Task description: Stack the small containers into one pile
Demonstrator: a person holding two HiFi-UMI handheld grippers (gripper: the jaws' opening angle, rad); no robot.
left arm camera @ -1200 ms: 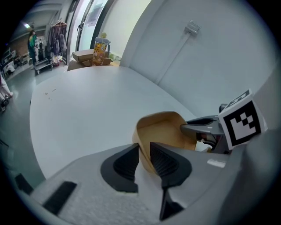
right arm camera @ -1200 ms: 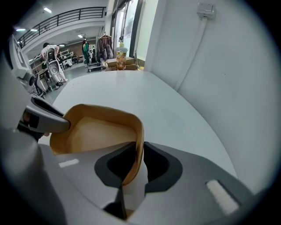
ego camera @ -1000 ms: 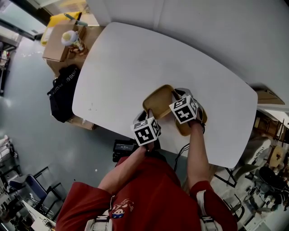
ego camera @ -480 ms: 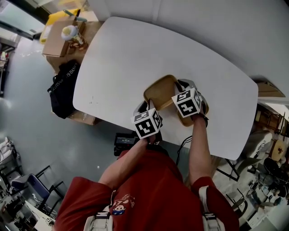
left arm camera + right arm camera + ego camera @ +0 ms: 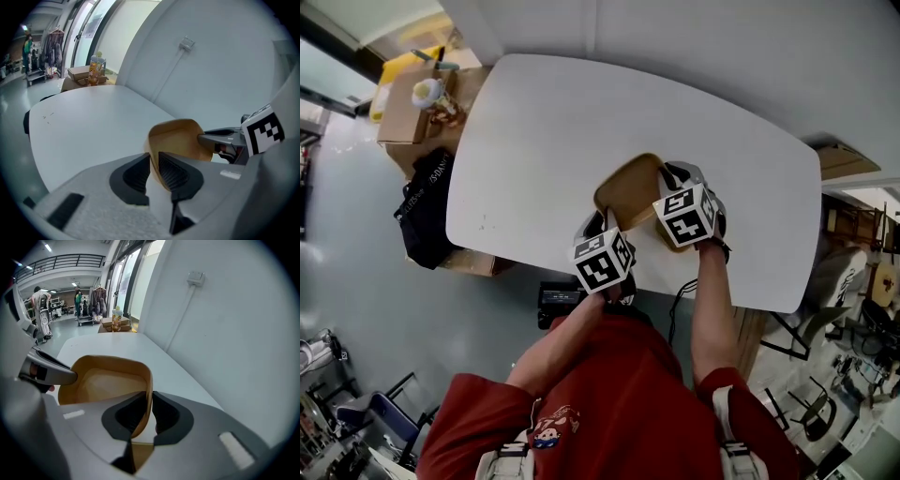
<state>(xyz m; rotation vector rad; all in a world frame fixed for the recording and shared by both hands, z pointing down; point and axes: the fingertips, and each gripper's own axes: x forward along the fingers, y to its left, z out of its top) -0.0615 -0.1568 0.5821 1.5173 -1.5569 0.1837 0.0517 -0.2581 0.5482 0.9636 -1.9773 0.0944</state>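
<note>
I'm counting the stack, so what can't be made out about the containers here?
Right gripper view: a tan patch below the right gripper, cut off by its body; another container or not, unclear.
Head view: that gripper's marker cube covers the held container's right side and anything beneath.
Left gripper view: the items on the far cardboard box are too small.

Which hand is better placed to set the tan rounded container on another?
Right, probably. Left gripper and right gripper both clamp the container, but a tan patch, perhaps another container, shows under the right.
</note>
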